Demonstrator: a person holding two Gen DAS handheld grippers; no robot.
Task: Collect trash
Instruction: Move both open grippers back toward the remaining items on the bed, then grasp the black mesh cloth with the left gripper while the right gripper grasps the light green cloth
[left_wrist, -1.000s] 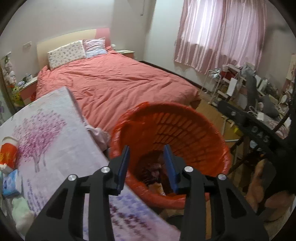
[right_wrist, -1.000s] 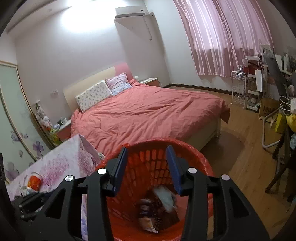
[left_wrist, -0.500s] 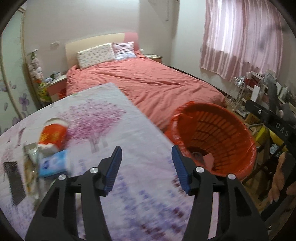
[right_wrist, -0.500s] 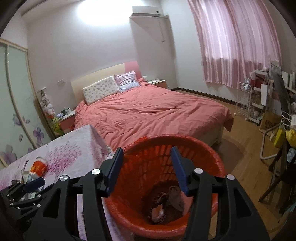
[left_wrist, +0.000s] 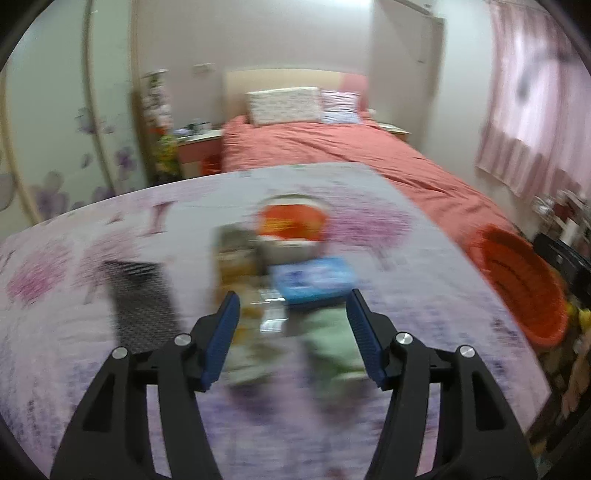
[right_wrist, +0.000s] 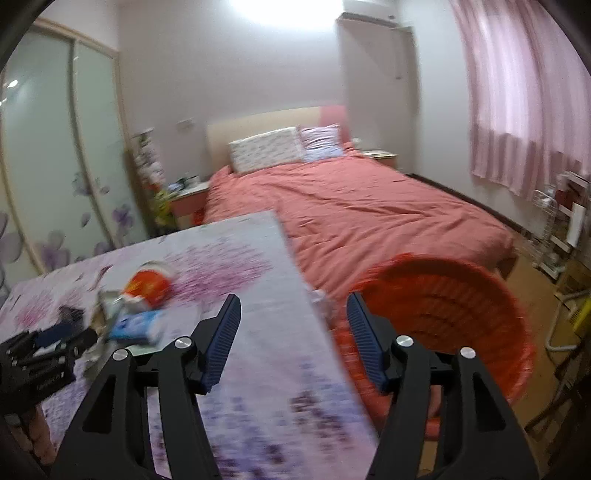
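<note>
Trash lies in a blurred pile on the flowered table (left_wrist: 92, 229): a red and white cup (left_wrist: 290, 221) on its side, a blue packet (left_wrist: 314, 282), a pale green wad (left_wrist: 332, 339), a dark mesh piece (left_wrist: 140, 302). My left gripper (left_wrist: 291, 325) hangs over the near side of the pile, jaws opening, nothing between them. My right gripper (right_wrist: 291, 328) hovers above the table's right edge, jaws opening and empty. The orange basket (right_wrist: 461, 306) stands on the floor right of the table. The cup (right_wrist: 149, 286) and blue packet (right_wrist: 138, 325) lie to its left.
A bed with a salmon cover (right_wrist: 369, 214) fills the room behind the table. A sliding wardrobe (right_wrist: 55, 166) stands at left, pink curtains (right_wrist: 524, 110) at right. Racks and clutter (right_wrist: 561, 229) line the right wall. The left gripper's body (right_wrist: 33, 362) shows at the lower left.
Both grippers swung left, away from above the orange basket and toward the table. The left one now faces the trash pile. Both pairs of jaws have spread wider.
</note>
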